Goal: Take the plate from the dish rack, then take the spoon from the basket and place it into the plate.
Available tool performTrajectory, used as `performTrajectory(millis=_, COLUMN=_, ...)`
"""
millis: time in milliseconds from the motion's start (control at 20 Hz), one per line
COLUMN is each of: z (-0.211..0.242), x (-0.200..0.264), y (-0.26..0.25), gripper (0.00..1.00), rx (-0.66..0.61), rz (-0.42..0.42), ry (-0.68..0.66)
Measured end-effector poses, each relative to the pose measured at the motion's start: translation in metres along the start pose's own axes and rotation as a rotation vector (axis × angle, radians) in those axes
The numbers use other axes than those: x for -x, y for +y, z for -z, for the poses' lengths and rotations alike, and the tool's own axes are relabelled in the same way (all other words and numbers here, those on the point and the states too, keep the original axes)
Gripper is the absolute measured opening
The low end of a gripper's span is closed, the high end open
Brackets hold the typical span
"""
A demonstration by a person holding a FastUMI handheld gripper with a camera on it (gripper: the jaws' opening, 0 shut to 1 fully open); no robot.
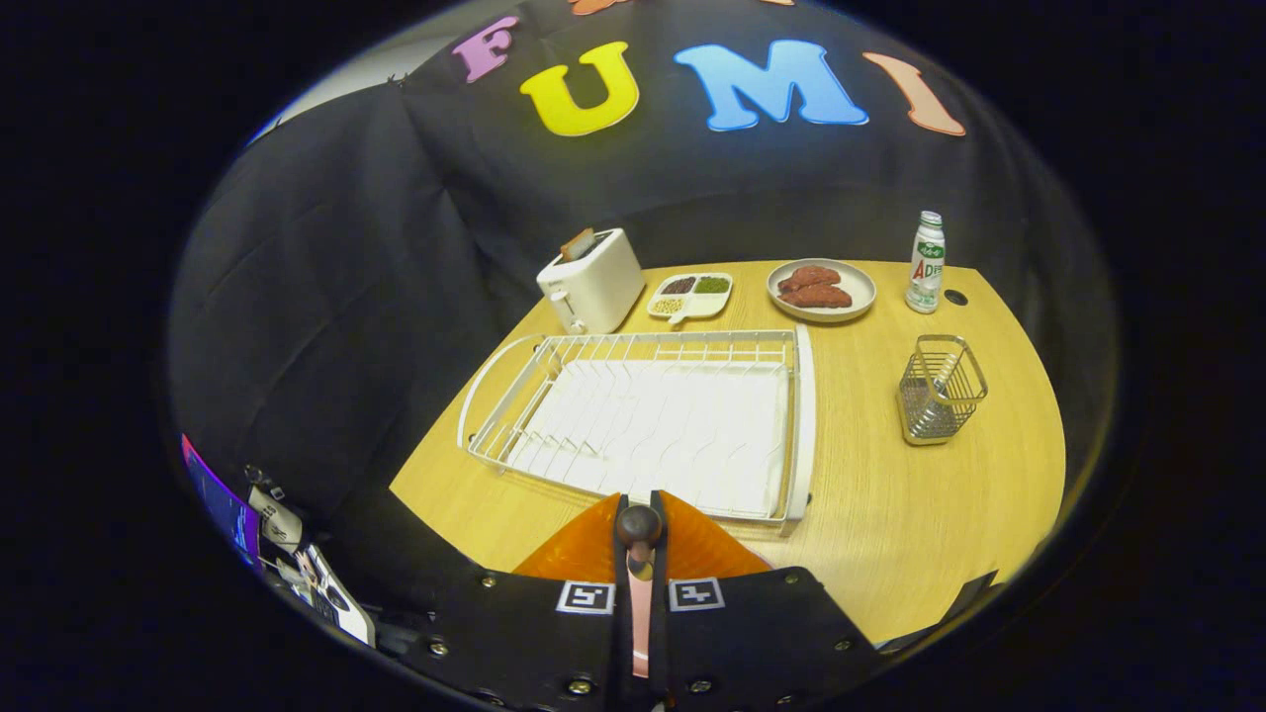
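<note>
Fingers (639, 569) clamp the spoon (639, 529) (over orange plate (584, 554)).

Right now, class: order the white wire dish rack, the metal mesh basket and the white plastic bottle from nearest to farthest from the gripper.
The gripper, shut on a spoon, hovers over an orange plate.
1. dish rack, just ahead.
2. basket, ahead, right.
3. bottle, beyond the basket.

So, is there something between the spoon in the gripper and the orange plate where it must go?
Nothing visible stands between them. The gripper is shut on the spoon, whose dark end pokes out just ahead of the fingers, directly over the orange plate. The plate lies on the table in front of the dish rack.
</note>
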State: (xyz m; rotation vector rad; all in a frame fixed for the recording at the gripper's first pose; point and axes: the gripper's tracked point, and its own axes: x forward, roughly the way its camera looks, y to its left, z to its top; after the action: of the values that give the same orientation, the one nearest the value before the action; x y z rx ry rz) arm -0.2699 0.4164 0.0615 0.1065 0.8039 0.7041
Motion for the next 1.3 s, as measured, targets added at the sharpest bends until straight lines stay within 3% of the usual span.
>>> performTrajectory(millis=550, z=0.058, x=-0.022, y=0.018, gripper=0.07, rx=0.119, rz=-0.026, ry=0.059)
performTrajectory(millis=950, z=0.063, x=-0.017, y=0.021, gripper=0.16, rx=0.122, rz=-0.052, ry=0.048)
performTrajectory(millis=1300, z=0.05, x=-0.002, y=0.012, gripper=0.16, rx=0.079, rz=-0.047, ry=0.015)
